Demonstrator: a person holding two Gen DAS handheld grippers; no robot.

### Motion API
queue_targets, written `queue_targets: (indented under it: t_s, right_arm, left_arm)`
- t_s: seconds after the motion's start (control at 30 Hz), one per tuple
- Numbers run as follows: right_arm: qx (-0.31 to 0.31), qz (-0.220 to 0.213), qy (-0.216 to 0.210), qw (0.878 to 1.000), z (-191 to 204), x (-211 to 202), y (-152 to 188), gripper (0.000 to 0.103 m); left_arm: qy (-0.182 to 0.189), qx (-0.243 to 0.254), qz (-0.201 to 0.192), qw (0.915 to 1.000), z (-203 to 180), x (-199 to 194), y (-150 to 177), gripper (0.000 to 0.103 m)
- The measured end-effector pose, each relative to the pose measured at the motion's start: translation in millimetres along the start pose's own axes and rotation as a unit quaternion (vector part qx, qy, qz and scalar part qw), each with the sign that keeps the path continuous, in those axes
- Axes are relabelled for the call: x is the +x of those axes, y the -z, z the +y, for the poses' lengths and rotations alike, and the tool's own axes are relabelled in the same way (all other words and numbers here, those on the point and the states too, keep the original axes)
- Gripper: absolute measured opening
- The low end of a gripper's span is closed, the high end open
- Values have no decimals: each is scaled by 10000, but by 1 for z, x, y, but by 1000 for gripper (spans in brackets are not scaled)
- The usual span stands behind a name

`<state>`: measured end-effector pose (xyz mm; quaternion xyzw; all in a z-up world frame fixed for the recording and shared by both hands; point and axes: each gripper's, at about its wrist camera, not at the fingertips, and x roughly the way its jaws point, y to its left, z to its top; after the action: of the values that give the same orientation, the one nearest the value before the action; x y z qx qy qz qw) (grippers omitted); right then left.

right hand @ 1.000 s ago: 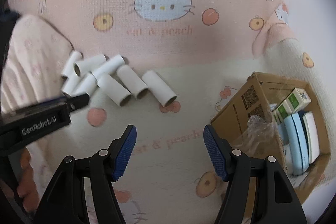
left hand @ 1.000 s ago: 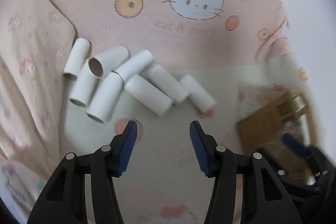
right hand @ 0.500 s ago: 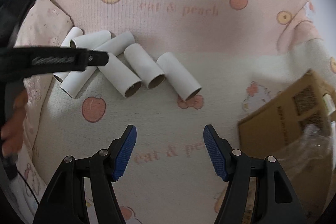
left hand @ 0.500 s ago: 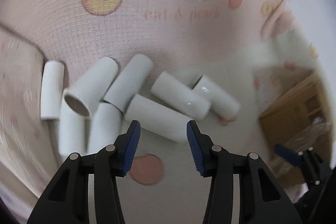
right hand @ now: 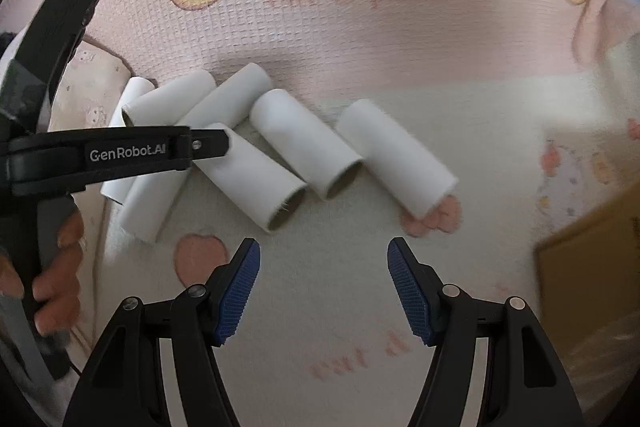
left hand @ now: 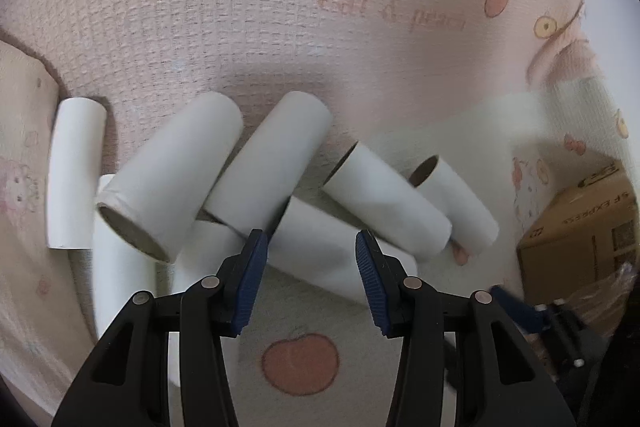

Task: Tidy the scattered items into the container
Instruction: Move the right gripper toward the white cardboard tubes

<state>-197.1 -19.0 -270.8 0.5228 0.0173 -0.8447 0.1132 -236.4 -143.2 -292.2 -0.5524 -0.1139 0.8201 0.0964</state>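
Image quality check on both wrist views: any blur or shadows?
Left wrist: paper tubes sharp at centre, smeared near the left edge; soft shadow on the pink mat behind them. Right wrist: cardboard box and right edge motion-blurred; tubes fairly sharp. Fisheye bends both.

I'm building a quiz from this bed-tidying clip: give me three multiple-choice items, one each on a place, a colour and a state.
1. Where does the brown cardboard box lie relative to the white cardboard tubes?
A. To their right
B. To their left
C. On top of them

2. What colour are the ribbed pads on the gripper fingers?
A. Red
B. Blue
C. Green

3. What is the state of the right gripper?
A. Shut on a tube
B. Shut on nothing
C. Open, holding nothing

Answers: 1 A, the box sits at the right edge in both views. 2 B, the pads are dark blue. 3 C, its jaws stand apart over bare bedding.
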Motion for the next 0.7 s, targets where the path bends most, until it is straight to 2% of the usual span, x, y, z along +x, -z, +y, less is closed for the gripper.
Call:
queue_targets:
  t_s: [0.17, 0.27, 0.33, 0.43, 0.57, 0.7]
  right_arm:
    - [704, 132, -590, 9957, -9, 19, -5, 63]
    - [1007, 135, -733, 9921, -14, 24, -8, 48]
    - [1071, 133, -781, 9911, -15, 26, -9, 30]
    - [1067, 238, -977, 9892, -12, 32, -11, 22]
    - [1033, 284, -1056, 9886, -9, 33, -10, 19]
    - [889, 317, -904, 9914, -9, 28, -4, 19]
  left_arm:
    - [-248, 235, -25, 9994, -4, 5, 0, 50]
    - [-235, 184, -32, 9995, -2, 7, -3, 50]
    - [-209, 162, -39, 9996, -2, 8, -3, 50]
    - [-180, 153, -43, 9997, 0, 8, -1, 50]
    - [114, 110, 169, 9997, -3, 11, 2, 50]
    - [121, 387, 198, 9990, -16, 10, 9, 50]
